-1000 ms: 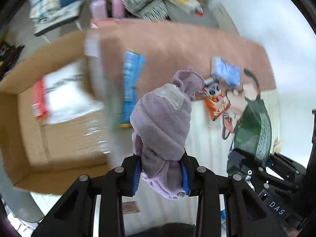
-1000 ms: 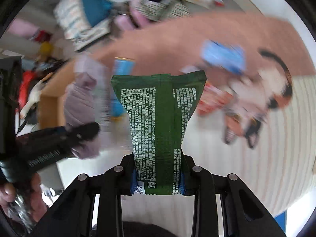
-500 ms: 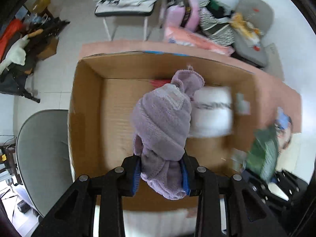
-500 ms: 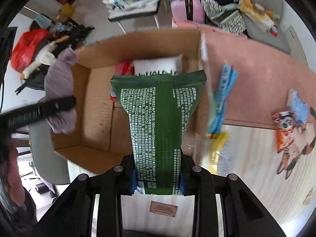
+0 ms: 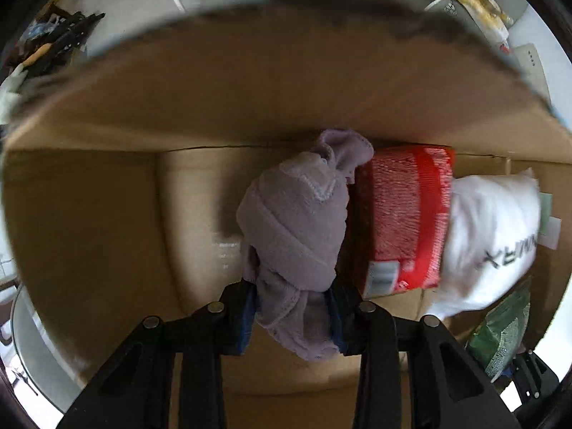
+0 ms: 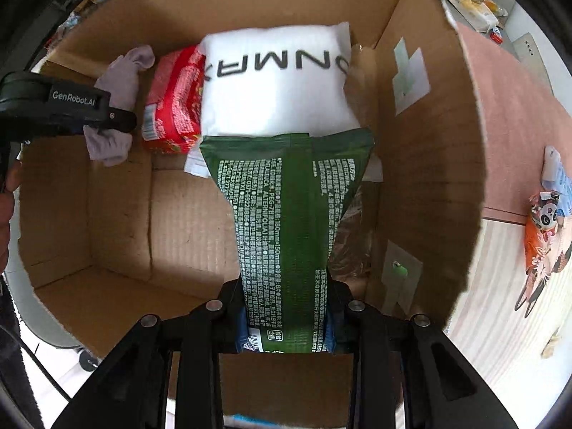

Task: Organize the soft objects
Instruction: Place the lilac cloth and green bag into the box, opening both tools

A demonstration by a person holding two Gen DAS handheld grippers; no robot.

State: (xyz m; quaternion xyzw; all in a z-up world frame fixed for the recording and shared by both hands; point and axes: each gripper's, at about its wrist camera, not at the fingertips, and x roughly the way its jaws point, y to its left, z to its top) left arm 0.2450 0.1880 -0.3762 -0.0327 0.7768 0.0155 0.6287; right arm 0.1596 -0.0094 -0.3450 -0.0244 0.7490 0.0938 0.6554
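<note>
1. Holding a lilac cloth [image 5: 296, 228], the left gripper [image 5: 293, 307] is clamped on its lower end, inside the box [image 5: 250, 107], in the left wrist view. Cloth hangs just beside the red pack [image 5: 404, 221]; touching or not, cannot tell. White pillow [image 5: 493, 236] sits right of the pack. Cloth not yet released.
2. Right wrist view: right gripper [image 6: 286, 325] is pinched on a green pack [image 6: 289, 221], over the box, its top edge near the pillow [image 6: 275, 82]. Left gripper [image 6: 111, 118] visible at left with the cloth [image 6: 118, 82].
3. Progress, my guess: two items lie in the box, two more about to be dropped; an orange pouch [image 6: 540, 225] and a blue one [image 6: 557, 171] are left outside.
4. Surface: pink mat [image 6: 507, 114] and pale striped top [image 6: 493, 286]. Room: cluttered chairs, light floor.
</note>
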